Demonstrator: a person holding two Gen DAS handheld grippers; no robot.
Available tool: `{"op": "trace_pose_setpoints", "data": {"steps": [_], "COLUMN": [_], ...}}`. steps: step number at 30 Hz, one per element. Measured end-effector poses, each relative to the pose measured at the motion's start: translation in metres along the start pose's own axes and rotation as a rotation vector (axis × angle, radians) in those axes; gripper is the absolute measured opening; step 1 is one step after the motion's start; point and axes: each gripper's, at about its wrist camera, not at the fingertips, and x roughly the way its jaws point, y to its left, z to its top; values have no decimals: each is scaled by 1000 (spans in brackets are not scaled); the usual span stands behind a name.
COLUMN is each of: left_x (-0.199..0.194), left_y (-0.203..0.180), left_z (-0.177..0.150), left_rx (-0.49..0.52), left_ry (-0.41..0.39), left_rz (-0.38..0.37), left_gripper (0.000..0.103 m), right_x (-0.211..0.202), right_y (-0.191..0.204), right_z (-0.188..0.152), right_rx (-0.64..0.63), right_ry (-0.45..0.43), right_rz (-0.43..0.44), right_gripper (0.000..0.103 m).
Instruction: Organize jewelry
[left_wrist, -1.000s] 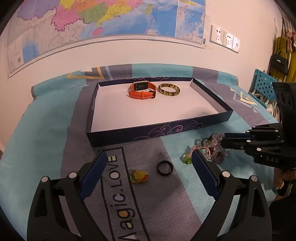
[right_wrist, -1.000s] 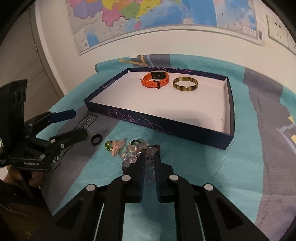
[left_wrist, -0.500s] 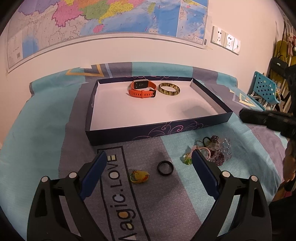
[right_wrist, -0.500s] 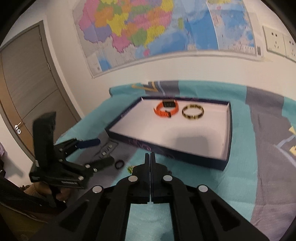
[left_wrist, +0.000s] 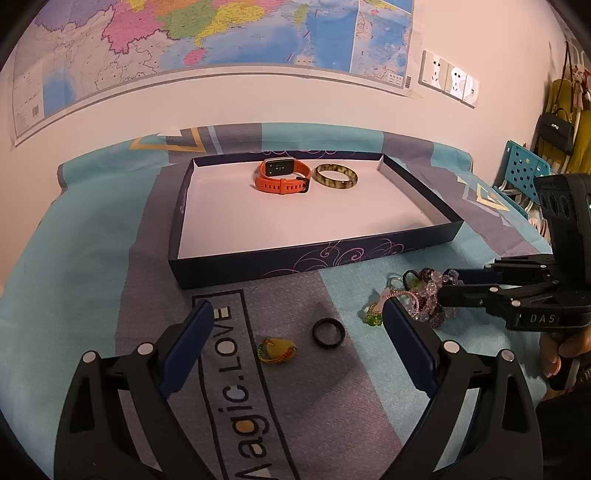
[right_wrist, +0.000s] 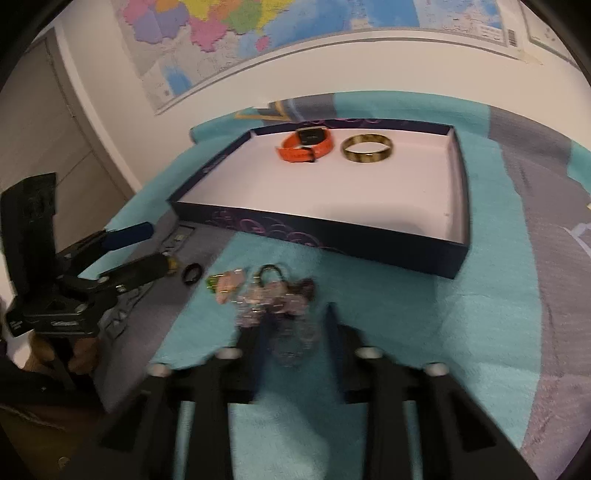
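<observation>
A dark blue tray (left_wrist: 314, 258) (right_wrist: 332, 236) holds an orange watch (left_wrist: 282, 177) (right_wrist: 304, 146) and a mottled bangle (left_wrist: 336, 176) (right_wrist: 366, 147) at its far side. On the cloth in front lie a black ring (left_wrist: 328, 332) (right_wrist: 192, 274), a yellow-green piece (left_wrist: 277, 350) and a heap of beaded bracelets (left_wrist: 417, 295) (right_wrist: 273, 295). My left gripper (left_wrist: 297, 328) is open above the ring and yellow piece. My right gripper (right_wrist: 295, 325) (left_wrist: 445, 286) is open, its fingers astride the near end of the bead heap.
A small green and pink trinket (left_wrist: 375, 314) (right_wrist: 225, 282) lies left of the bead heap. The patterned cloth (left_wrist: 92, 266) covers the surface up to a wall with a map. A blue perforated basket (left_wrist: 524, 173) stands at the far right.
My right gripper, lifted and shut half a second ago, has come back down and opened around the bead heap. My left gripper has not moved.
</observation>
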Motion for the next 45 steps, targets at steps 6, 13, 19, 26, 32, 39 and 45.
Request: {"op": "trace_pose_setpoints", "data": {"steps": [6, 13, 19, 26, 32, 39, 45], "left_x": [0, -4, -10, -9, 2, 19, 32], "left_y": [-1, -1, -5, -27, -53, -60, -56], "left_z": [0, 0, -3, -3, 2, 10, 11], "left_rx": [2, 17, 41, 136, 239, 251, 233], "left_ry": [-1, -8, -11, -12, 8, 51, 100], "left_rz": [0, -15, -44, -96, -136, -154, -172], "left_gripper": [91, 91, 91, 88, 86, 74, 59], "right_x": [-21, -58, -72, -58, -50, -39, -35], "right_y": [12, 28, 27, 16, -4, -20, -25], "right_z": [8, 23, 26, 19, 10, 0, -10], "right_rx": [-29, -64, -58, -25, 33, 56, 61], "right_ry": [-66, -172, -195, -147, -119, -70, -39], "right_rz": [49, 104, 121, 98, 60, 8, -16], "right_gripper": [8, 8, 8, 8, 8, 8, 17]}}
